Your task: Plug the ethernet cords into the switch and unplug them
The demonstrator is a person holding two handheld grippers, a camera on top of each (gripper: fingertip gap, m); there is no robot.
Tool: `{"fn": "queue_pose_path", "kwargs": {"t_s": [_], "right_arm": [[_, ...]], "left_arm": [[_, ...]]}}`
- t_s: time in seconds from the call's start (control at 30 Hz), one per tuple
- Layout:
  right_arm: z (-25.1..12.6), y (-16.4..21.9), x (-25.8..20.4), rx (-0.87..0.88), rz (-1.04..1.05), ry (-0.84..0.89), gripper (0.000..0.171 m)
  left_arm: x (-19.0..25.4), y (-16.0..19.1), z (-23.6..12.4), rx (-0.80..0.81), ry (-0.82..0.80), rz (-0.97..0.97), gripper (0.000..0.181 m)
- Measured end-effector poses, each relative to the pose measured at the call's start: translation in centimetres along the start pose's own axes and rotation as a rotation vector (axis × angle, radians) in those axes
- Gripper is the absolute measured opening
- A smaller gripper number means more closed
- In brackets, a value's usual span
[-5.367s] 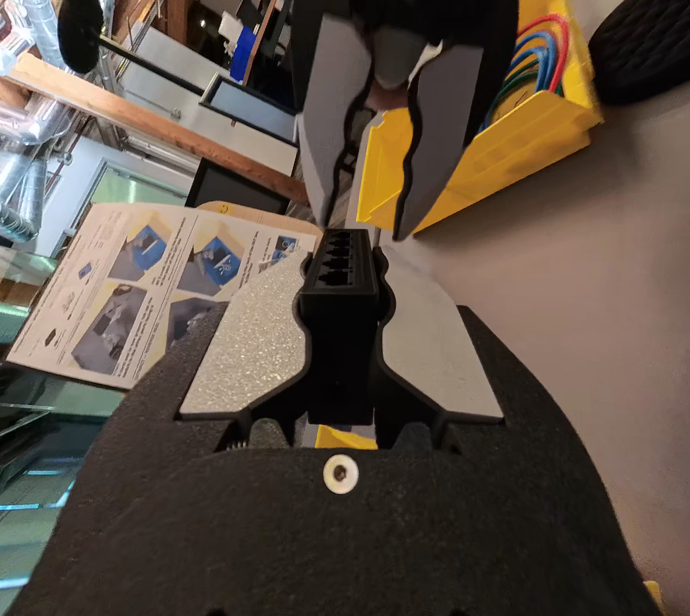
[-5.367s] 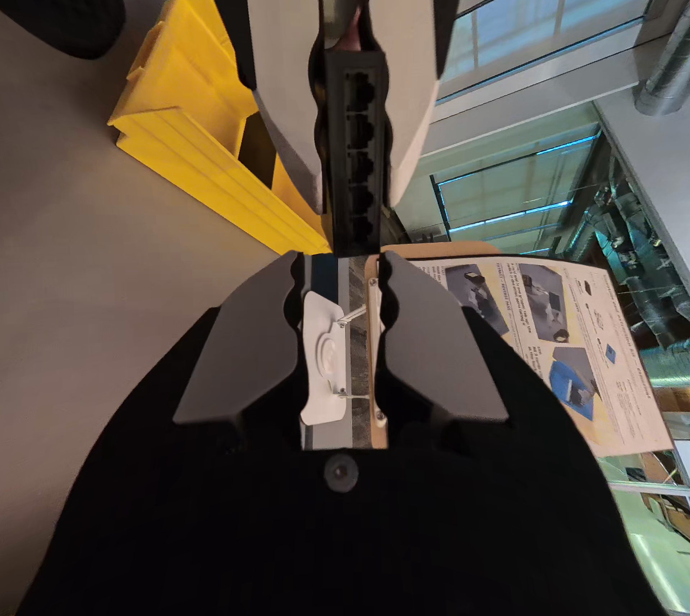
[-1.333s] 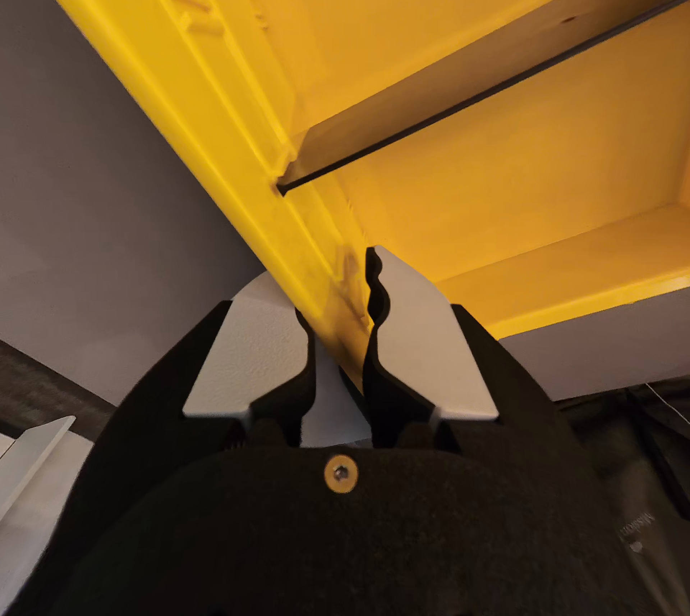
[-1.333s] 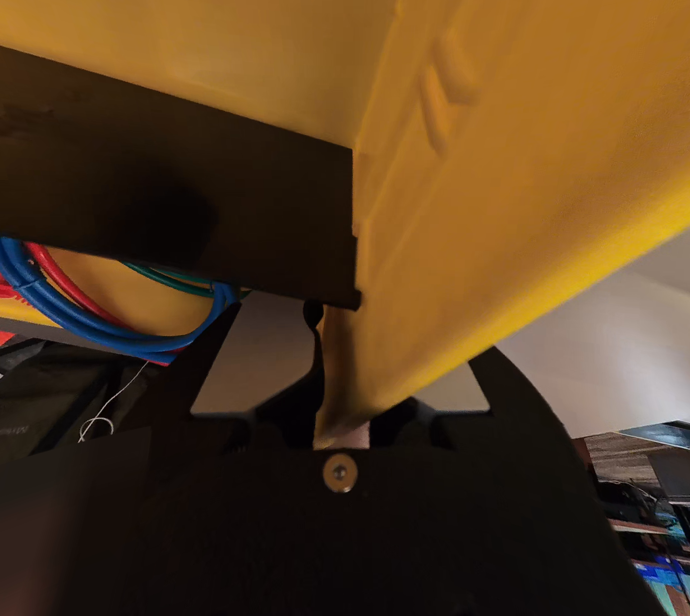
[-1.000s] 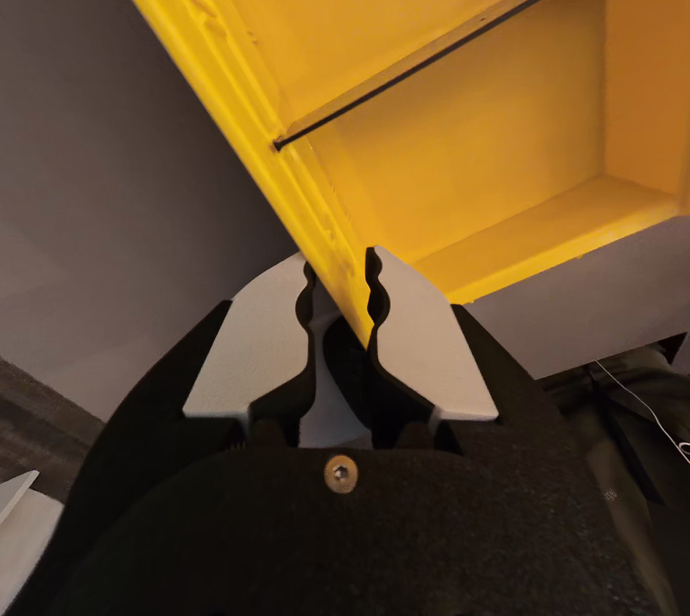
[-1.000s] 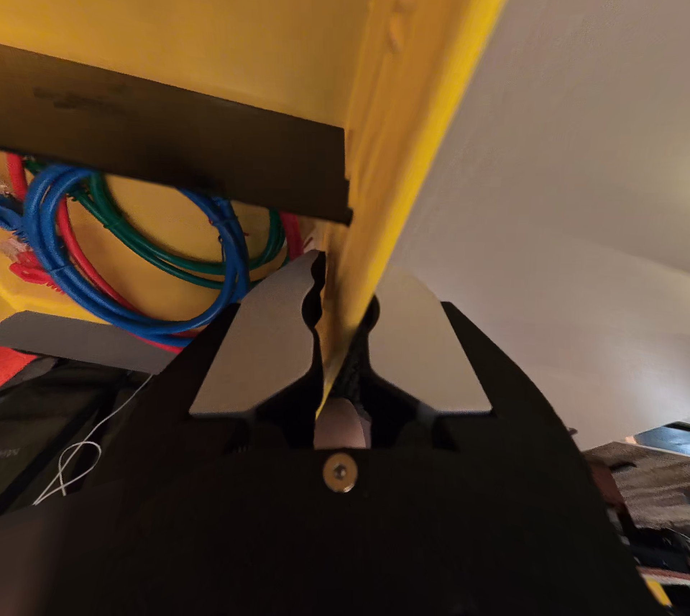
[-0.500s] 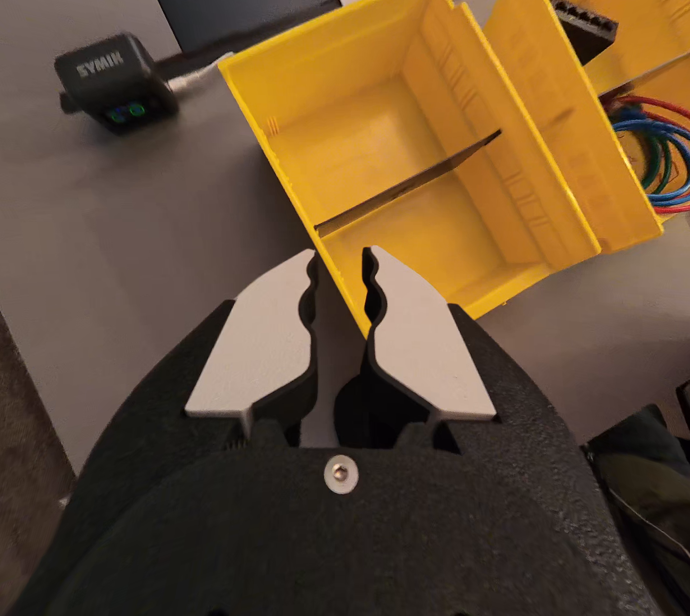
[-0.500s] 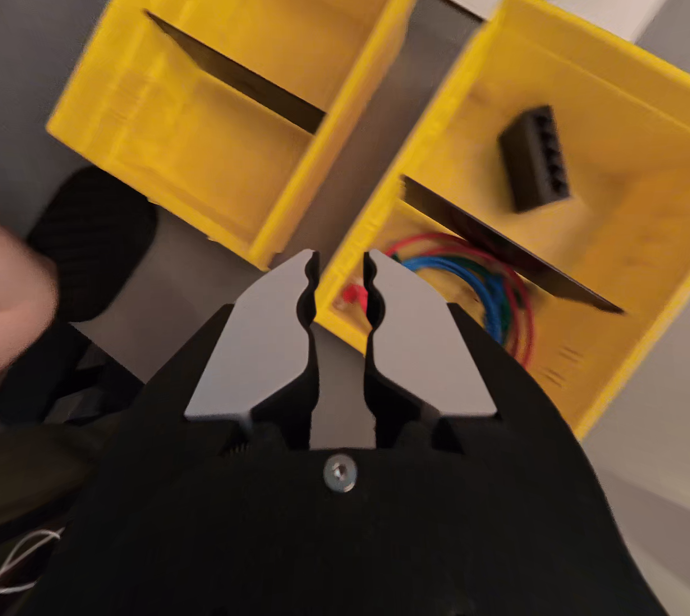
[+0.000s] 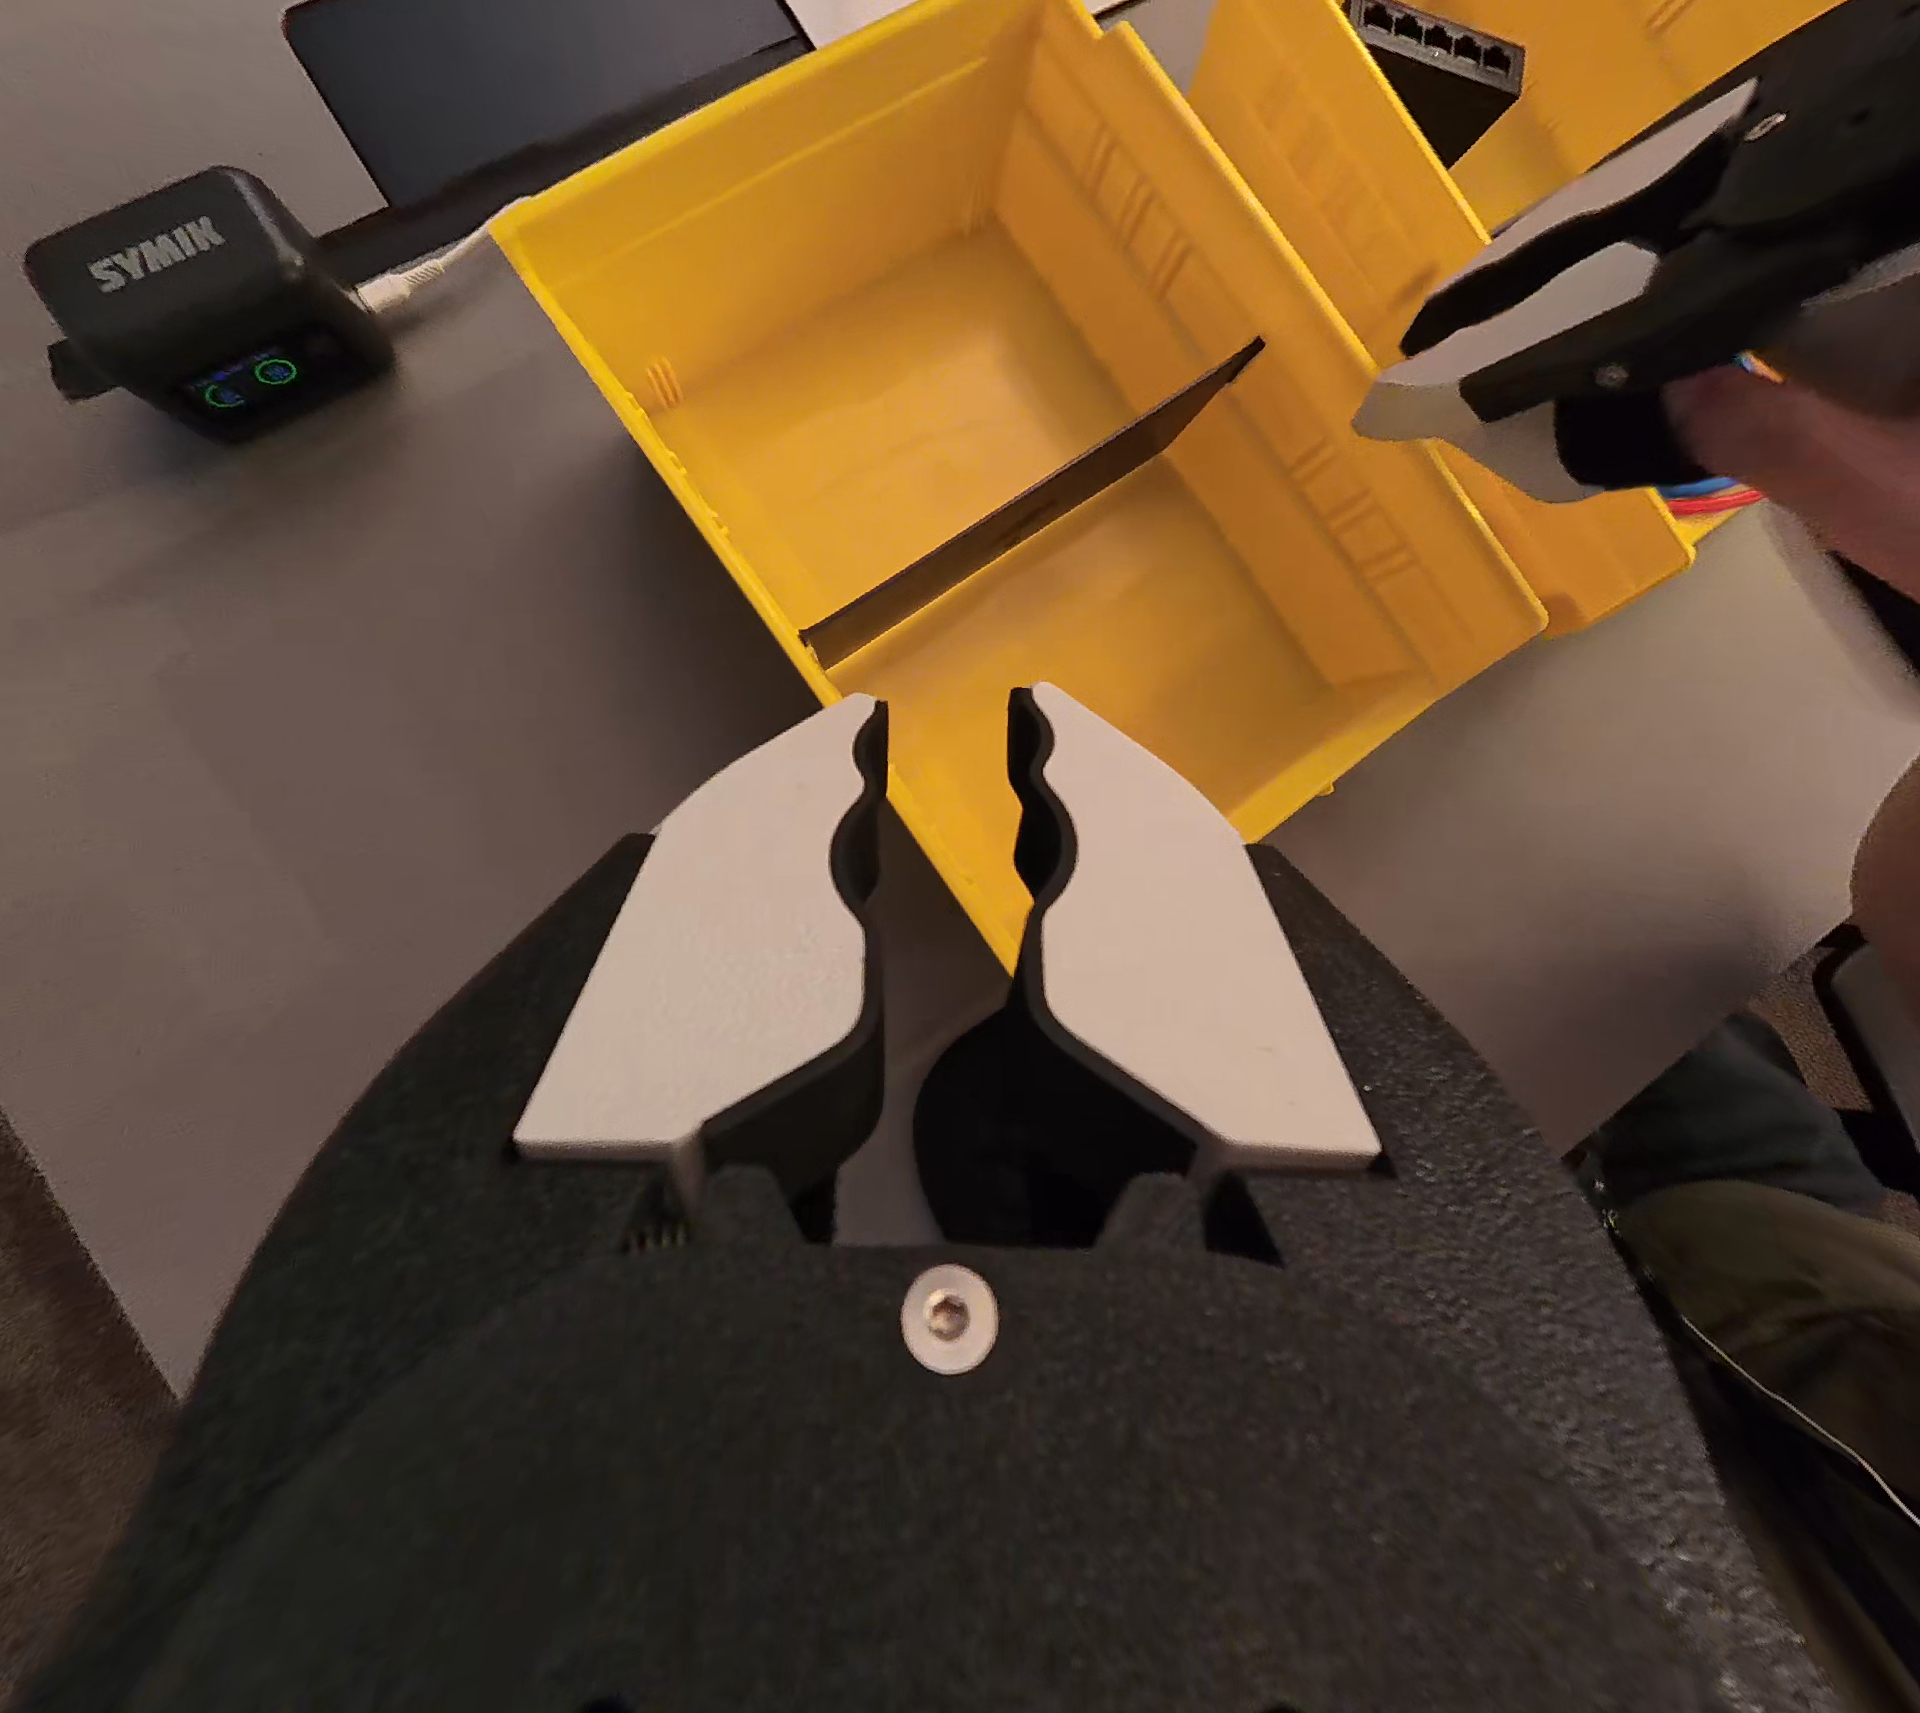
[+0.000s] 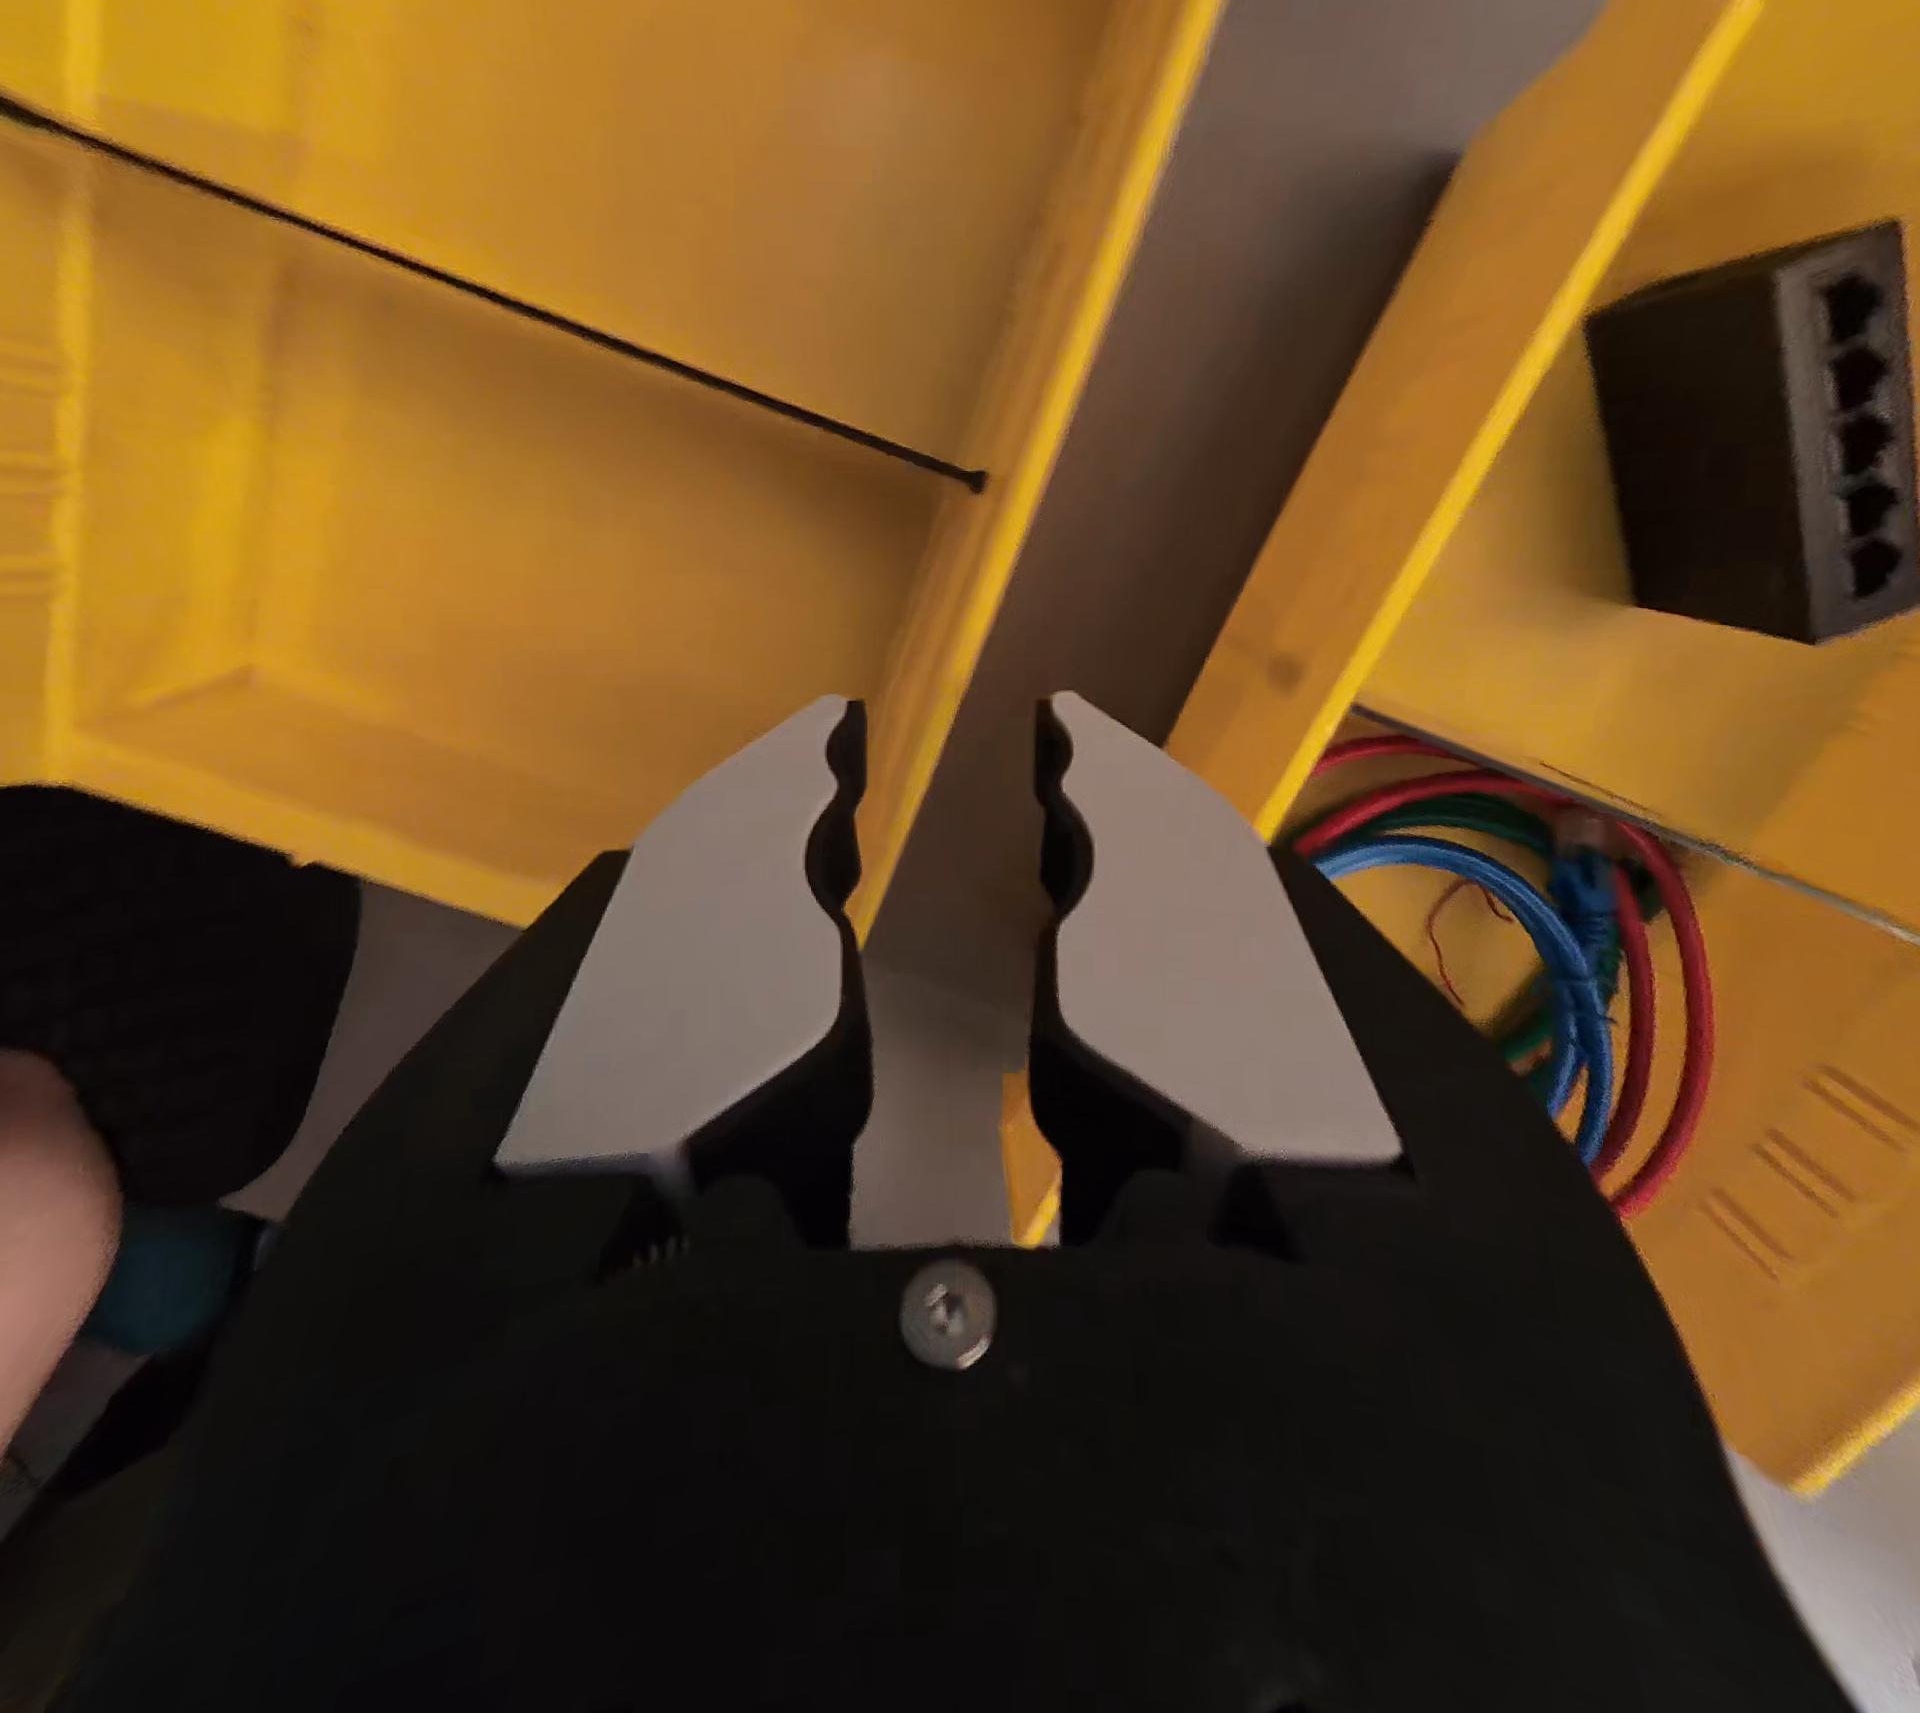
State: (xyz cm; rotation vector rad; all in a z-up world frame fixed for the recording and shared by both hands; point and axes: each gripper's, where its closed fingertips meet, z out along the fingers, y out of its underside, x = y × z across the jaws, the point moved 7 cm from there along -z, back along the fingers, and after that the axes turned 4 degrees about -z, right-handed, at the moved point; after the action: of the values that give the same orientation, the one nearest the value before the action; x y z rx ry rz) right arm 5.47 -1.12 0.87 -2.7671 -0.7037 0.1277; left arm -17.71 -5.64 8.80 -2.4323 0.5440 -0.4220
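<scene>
Switch point(image 10: 1756, 437) is lying in my right yellow bin point(image 10: 1475, 229); I'm hovering both grippers point(image 9: 945, 707) point(image 10: 945, 707) narrowly parted, gripping nothing.

Ethernet cords point(image 9: 1714, 500) mostly hidden behind the right tool point(image 9: 1455, 416), switch point(image 10: 1756, 437) clipped at the frame edge, yellow bins point(image 10: 520, 313) motion-blurred

Two bright yellow bins point(image 9: 1039, 136) point(image 9: 1309, 136) sit on a plain grey table point(image 9: 312, 676), each with a thin black divider point(image 9: 1039, 510). The switch point(image 10: 1756, 437) is black with a grey port face; the cords point(image 10: 1590, 967) are blue, red and green. Both grippers point(image 9: 945, 707) point(image 10: 945, 707) have pale grey fingers on textured black bodies.
</scene>
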Motion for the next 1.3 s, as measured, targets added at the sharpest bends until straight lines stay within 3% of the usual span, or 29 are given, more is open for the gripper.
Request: {"fn": "queue_pose_path", "kwargs": {"t_s": [0.2,0.53,0.87,1.0,1.3], "right_arm": [[2.8,-0.2,0.6,-0.111,0.062,0.031,0.034],[8.3,1.2,-0.1,-0.286,0.132,-0.082,0.037],[8.5,1.6,-0.7,-0.43,0.15,-0.093,0.035],[8.3,1.4,-1.5,-0.446,0.151,-0.189,0.005],[7.8,1.5,-1.4,-0.463,0.127,-0.233,0.005]], "left_arm": [[0.0,0.2,-0.4,0.012,0.021,0.004,0.022],[0.5,0.1,-0.4,0.017,0.049,0.021,0.022],[1.6,-0.1,0.4,-0.016,0.043,0.059,0.02],[2.4,-0.1,0.5,-0.029,0.037,0.097,0.02],[2.6,-0.1,0.4,-0.025,0.042,0.109,0.019]]}}
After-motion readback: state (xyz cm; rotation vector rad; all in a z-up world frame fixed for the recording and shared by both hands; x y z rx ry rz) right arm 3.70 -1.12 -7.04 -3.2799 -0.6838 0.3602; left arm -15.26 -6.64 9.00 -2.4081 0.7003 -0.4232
